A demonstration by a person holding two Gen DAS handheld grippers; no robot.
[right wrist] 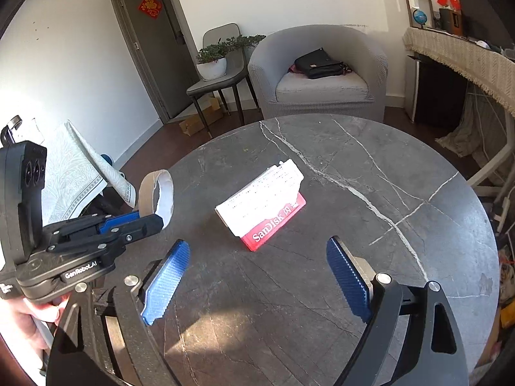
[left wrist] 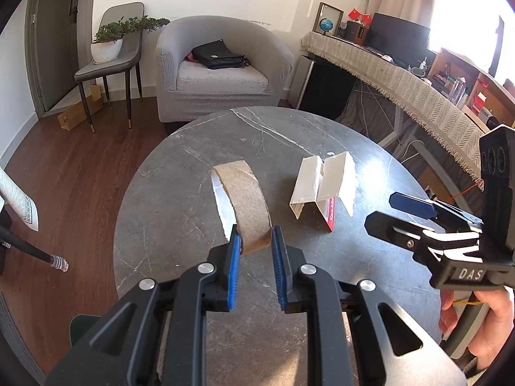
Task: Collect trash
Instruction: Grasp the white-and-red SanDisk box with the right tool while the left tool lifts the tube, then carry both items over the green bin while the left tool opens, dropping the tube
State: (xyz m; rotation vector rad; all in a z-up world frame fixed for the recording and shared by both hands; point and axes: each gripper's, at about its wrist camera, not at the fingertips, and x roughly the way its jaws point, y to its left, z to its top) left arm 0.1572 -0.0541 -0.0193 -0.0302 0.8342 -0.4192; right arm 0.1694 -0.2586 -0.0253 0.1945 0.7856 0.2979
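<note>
The left claw (left wrist: 256,244) is nearly closed on a curled brown cardboard strip (left wrist: 246,199) with a torn white lining. The blue pads pinch its lower end, and the loop arches up and away from the claw above the left half of the round dark marble table (left wrist: 180,173). In the right wrist view the same strip (right wrist: 154,193) sits out past the table's left edge, so it is lifted clear of the surface rather than resting on it.

The right claw (right wrist: 257,276) stands wide open and holds nothing. The remaining piece of trash, a folded white and red card package (right wrist: 264,206), lies straight ahead of it near the middle of the table, a short way beyond the fingertips and between the lines of the two pads. The package's long axis runs on a diagonal from near left to far right in that view, so it lies askew to the open jaws, not square across the gap. The right claw is plainly the nearer one to it. In the left wrist view the package (left wrist: 322,186) sits off to the right of the held strip, with the right claw (left wrist: 399,209) coming in from the table's right edge.

The red panel of the package reads "SanDisk", followed by Chinese characters; the white face carries rows of print too small to read. The left claw's body bears "GenRobot.AI", and the right one's shows "DAS".
</note>
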